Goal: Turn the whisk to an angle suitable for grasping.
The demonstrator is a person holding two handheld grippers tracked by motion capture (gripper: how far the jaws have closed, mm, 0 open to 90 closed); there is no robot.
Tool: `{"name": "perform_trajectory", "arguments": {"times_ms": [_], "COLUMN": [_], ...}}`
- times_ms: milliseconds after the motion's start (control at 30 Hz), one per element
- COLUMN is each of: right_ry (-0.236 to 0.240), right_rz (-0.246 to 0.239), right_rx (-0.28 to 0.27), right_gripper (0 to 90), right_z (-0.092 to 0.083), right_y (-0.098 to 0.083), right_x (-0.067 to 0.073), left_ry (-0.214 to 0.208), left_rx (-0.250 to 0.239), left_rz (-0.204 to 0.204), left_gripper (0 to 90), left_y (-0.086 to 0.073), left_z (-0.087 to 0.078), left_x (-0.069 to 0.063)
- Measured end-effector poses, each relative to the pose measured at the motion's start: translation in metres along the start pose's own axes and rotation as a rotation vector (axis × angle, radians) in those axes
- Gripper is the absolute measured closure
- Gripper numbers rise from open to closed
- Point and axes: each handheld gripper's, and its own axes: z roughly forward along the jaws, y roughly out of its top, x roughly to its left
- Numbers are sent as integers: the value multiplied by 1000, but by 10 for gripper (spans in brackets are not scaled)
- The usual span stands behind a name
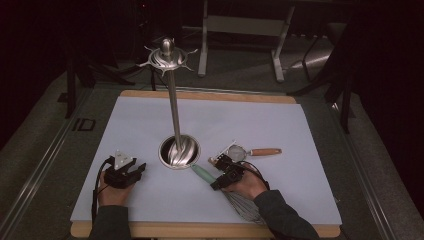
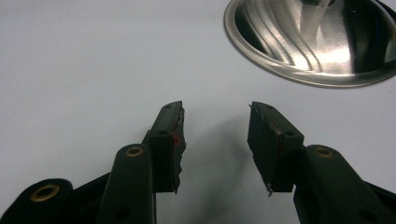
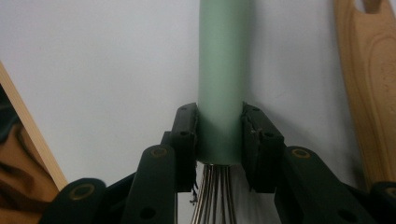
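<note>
a: where is the whisk [image 1: 210, 176] right now?

b: lying on the pale surface [image 1: 140, 125], near the person's edge, to the right of the metal stand [image 1: 178, 150]. its mint-green handle [image 3: 223, 70] points toward the stand's round base, and its wire loops run back under the right hand [image 1: 247, 186].

a: and the right gripper [image 1: 220, 172]?

b: it sits on the handle. in the right gripper view the fingers [image 3: 186, 135] are clenched on the green handle just where the wires come out, one pad pressed against each side. the whisk looks to be resting on the surface.

a: the left gripper [image 1: 134, 170]?

b: resting on the surface to the left of the stand, apart from it. in the left gripper view its fingers [image 2: 169, 140] are released, spread with bare surface between them, and the shiny base of the stand lies ahead and off to the right.

a: anything else close by?

b: a small strainer with a wooden handle [image 1: 250, 151] lies just beyond the right gripper, handle pointing right. in the right gripper view a pale wooden piece [image 3: 369, 84] lies beside the whisk handle; i cannot tell what it is. the stand's pole rises upright to a spiked ornament at the top.
</note>
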Motion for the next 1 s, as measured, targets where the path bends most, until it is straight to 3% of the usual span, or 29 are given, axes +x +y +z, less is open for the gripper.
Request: {"name": "perform_trajectory", "arguments": {"times_ms": [133, 300, 567, 1000], "right_ry": [3, -7, 1, -3], "right_rz": [15, -12, -11, 0], "right_rx": [-10, -27, -112, -180], "right_gripper": [690, 690, 690, 690], "right_z": [-2, -6, -22, -35], "right_y": [-1, 0, 6, 11], "right_x": [-1, 4, 7, 9], "left_ry": [0, 0, -5, -6], "left_rx": [-2, -2, -3, -2], "left_rz": [-3, -2, -7, -9], "left_gripper": [561, 561, 564, 564], "left_y": [0, 0, 0, 0], "left_z": [0, 0, 0, 0], "left_x": [0, 0, 1, 1]}}
